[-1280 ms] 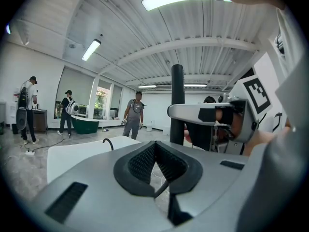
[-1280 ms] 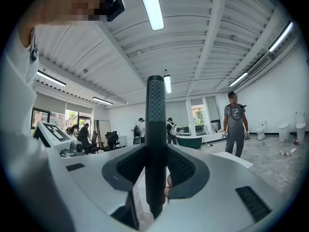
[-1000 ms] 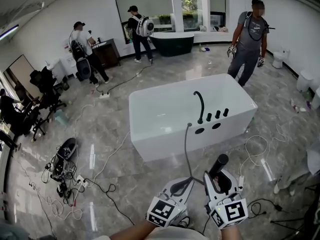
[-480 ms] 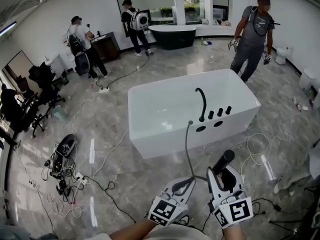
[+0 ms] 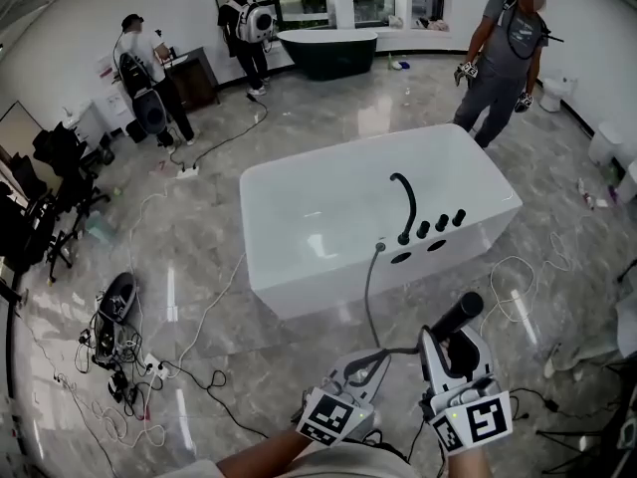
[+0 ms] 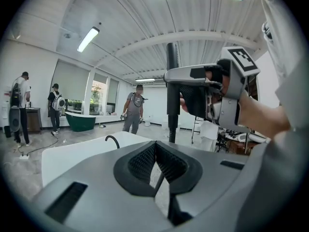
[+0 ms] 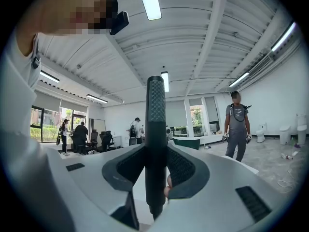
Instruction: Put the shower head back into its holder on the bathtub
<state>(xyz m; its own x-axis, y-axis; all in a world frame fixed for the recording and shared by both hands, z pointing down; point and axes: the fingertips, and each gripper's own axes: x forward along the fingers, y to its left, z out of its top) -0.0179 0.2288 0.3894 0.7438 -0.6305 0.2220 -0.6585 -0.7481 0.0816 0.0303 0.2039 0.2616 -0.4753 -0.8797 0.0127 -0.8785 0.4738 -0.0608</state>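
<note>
A white bathtub (image 5: 328, 267) stands ahead in the head view, with a black curved faucet (image 5: 403, 205) and knobs on its near rim. Beside them are two dark holder holes (image 5: 401, 258). A grey hose (image 5: 366, 297) runs from the rim down to my grippers. My right gripper (image 5: 453, 345) is shut on the black stick-shaped shower head (image 5: 460, 315), which stands upright between the pads (image 7: 183, 170) in the right gripper view, shower head (image 7: 155, 129). My left gripper (image 5: 370, 364), just left of it, is shut on the hose; its pads (image 6: 140, 163) meet. Both are short of the tub.
Cables and a power strip (image 5: 149, 366) trail over the marble floor at the left and by the tub's right end. A person in grey (image 5: 493, 58) stands beyond the tub. Two more people (image 5: 239, 28) work at the back left, near a dark green tub (image 5: 328, 53).
The tub has come closer and sits larger in the head view. Both grippers have moved forward together toward it, still holding the shower head and hose.
</note>
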